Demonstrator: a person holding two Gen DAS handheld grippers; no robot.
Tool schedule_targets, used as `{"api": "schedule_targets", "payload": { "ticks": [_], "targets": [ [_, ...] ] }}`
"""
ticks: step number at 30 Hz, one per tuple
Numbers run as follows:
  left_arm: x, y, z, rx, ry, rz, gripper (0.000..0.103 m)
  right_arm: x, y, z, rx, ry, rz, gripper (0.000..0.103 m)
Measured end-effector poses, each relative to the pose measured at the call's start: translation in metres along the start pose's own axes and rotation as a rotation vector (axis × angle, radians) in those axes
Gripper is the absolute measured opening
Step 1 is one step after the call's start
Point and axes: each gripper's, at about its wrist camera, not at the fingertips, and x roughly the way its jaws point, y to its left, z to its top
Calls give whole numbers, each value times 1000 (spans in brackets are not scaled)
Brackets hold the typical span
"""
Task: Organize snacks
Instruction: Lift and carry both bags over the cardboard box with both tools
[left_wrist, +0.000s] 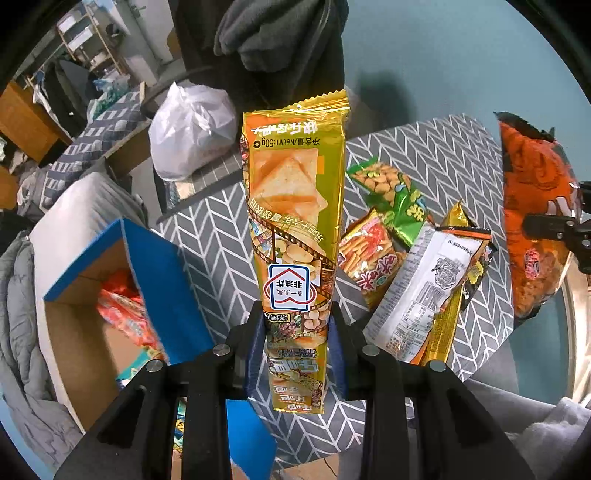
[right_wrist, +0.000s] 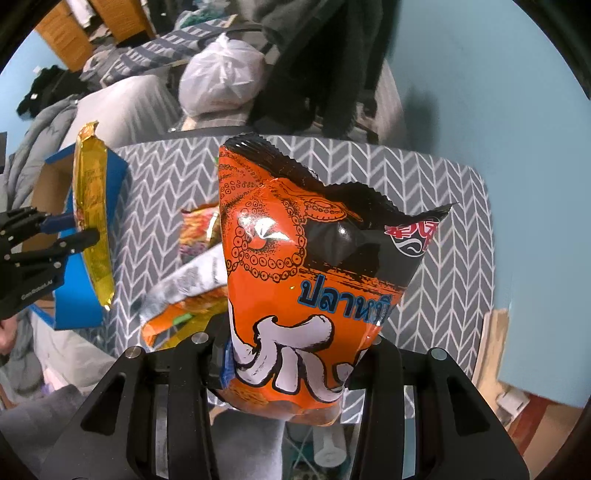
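Pinching a tall gold snack pack (left_wrist: 295, 229) near its lower end, left gripper (left_wrist: 297, 354) is holding it upright above the chevron-cloth table (left_wrist: 207, 236). Right gripper (right_wrist: 286, 365) is clamping an orange octopus-print bag (right_wrist: 306, 280) by its bottom, also clear of the table. Loose snack packets (left_wrist: 406, 254) are lying piled on the cloth between them. Blue-edged cardboard box (left_wrist: 122, 291) is sitting just beside the table's left edge, with packets inside.
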Motion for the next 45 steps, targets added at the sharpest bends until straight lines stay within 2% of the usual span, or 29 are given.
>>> {"api": "schedule_targets", "payload": {
  "ticks": [8, 19, 27, 39, 45],
  "targets": [
    [-20, 6, -6, -15, -26, 29, 32, -11, 25, 15, -72, -27, 15, 40],
    [-41, 36, -25, -122, -39, 47, 32, -23, 70, 40, -188, -56, 56, 40],
    [-58, 63, -43, -219, -46, 10, 32, -24, 112, 55, -289, -82, 73, 40],
    [-88, 86, -55, -312, -102, -36, 32, -15, 179, 76, -410, -86, 149, 40],
    [-104, 102, -64, -343, -127, -11, 32, -14, 205, 82, -453, -93, 175, 40]
  ]
}}
